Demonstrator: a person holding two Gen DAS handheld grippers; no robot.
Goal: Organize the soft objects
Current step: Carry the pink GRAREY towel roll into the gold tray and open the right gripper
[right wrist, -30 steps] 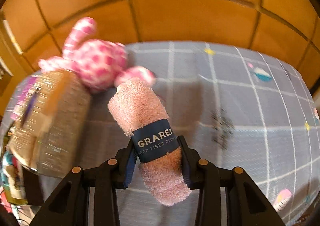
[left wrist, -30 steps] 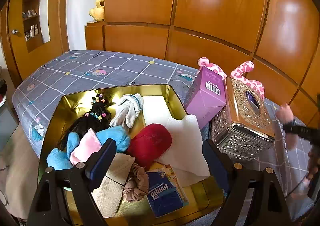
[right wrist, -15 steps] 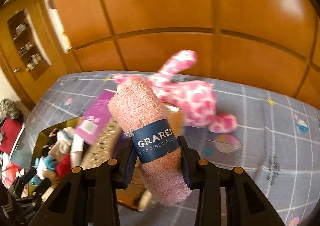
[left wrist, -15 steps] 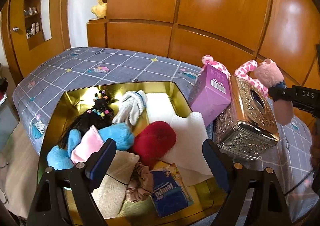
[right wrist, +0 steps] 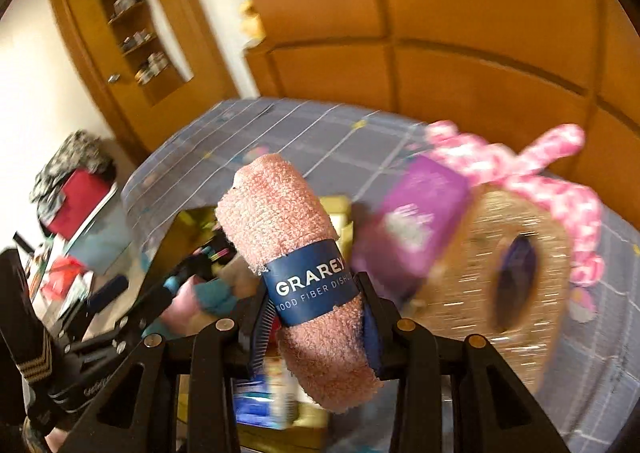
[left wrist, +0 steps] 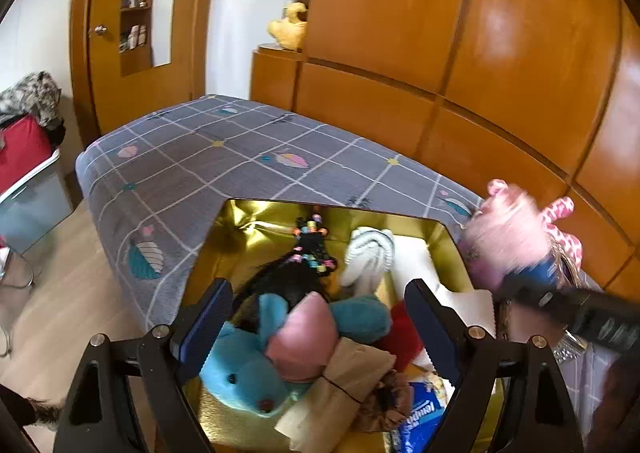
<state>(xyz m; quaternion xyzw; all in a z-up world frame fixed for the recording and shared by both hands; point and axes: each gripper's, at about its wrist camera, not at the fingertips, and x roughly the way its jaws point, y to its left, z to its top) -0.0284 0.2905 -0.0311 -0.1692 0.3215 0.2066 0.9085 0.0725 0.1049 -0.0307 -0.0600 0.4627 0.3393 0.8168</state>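
My right tongs (right wrist: 316,317) grip the rolled pink cloth (right wrist: 296,253); my left tongs (left wrist: 320,327) stand wide, empty. Next I lower the cloth into the gold tin (left wrist: 256,221).

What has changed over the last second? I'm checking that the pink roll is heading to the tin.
The right gripper, still shut on the rolled pink dishcloth, carried it from over the bedspread past the ornate tissue box to the gold tin. The left gripper stays open over the tin; its contents are unchanged.
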